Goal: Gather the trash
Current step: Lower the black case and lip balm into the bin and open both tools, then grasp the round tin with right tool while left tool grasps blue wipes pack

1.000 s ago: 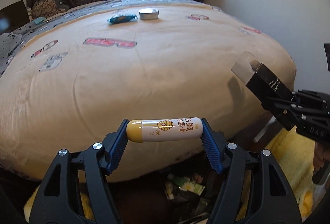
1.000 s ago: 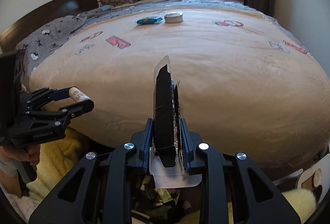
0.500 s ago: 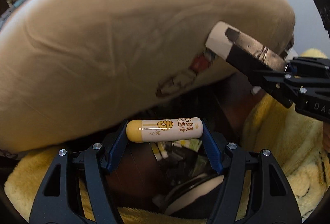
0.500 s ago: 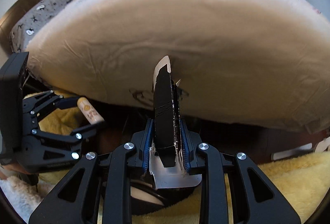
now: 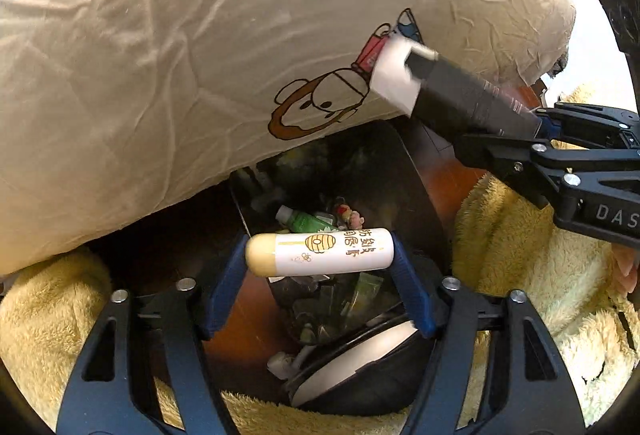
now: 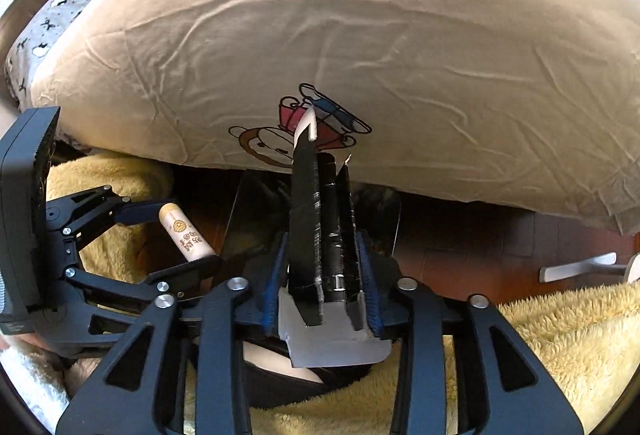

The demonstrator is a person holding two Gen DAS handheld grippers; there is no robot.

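My left gripper (image 5: 320, 259) is shut on a white and yellow lip balm tube (image 5: 320, 252) with a beehive print, held crosswise above an open black trash bin (image 5: 416, 195) that holds several wrappers and a green bottle. My right gripper (image 6: 323, 263) is shut on a flattened black and white carton (image 6: 306, 203) standing upright between the jaws. In the left wrist view the right gripper (image 5: 544, 125) comes in from the right with the carton (image 5: 460, 99) over the bin's far rim. In the right wrist view the left gripper (image 6: 180, 235) with the tube (image 6: 185, 233) is at the left.
The side of a bed with a beige cover (image 5: 200, 55) printed with a cartoon monkey overhangs the bin. A fluffy yellow rug (image 5: 520, 255) lies on the dark wooden floor around the bin. The bin's white-lined lid (image 5: 352, 367) is open below the left gripper.
Both grippers have dropped from above the bed top down to the bin beside the bed. The tube and the carton now hang over the open bin.
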